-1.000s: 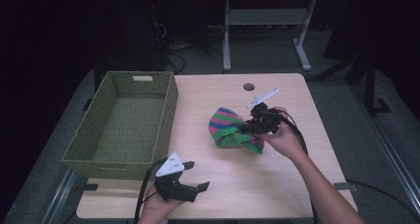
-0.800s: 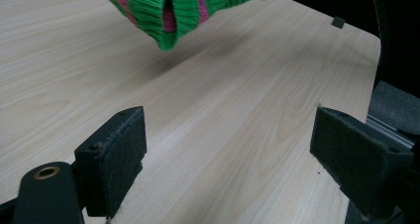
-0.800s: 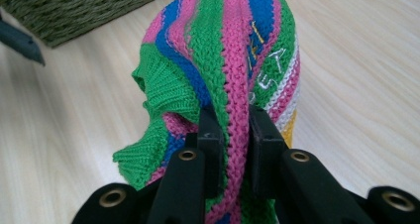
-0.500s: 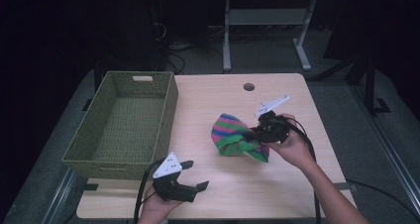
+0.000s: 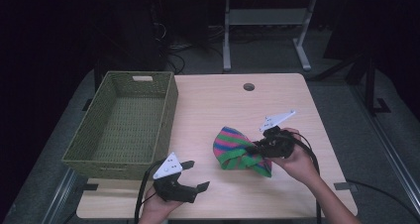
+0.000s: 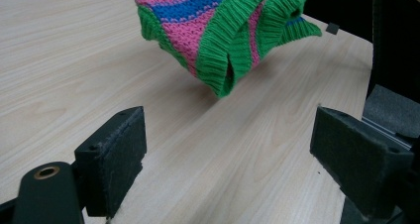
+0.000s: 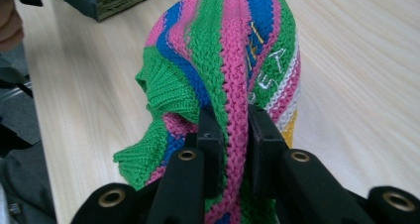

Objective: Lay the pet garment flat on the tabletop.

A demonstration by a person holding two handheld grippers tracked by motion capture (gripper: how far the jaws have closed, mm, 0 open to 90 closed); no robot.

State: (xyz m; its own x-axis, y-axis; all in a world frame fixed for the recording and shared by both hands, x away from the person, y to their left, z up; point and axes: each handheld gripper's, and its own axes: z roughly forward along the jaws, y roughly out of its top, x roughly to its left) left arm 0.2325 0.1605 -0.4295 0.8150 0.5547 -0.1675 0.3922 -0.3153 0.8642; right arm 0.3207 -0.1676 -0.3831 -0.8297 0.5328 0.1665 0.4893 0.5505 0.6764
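The right claw (image 7: 233,130) is clamped on the striped knit cloth (image 5: 236,149), lifted right of the empty basket (image 5: 124,125); placing it remains. Left claw (image 6: 228,154), nearer than the basket, stands apart.

Green woven basket (image 5: 124,125) at the left edge of the wooden table (image 5: 218,105).

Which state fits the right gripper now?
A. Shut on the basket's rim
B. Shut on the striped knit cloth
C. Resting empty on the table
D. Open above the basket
B: in the right gripper view, the right gripper has its jaws pinched on a fold of the knit cloth, held beside the basket, not over it.
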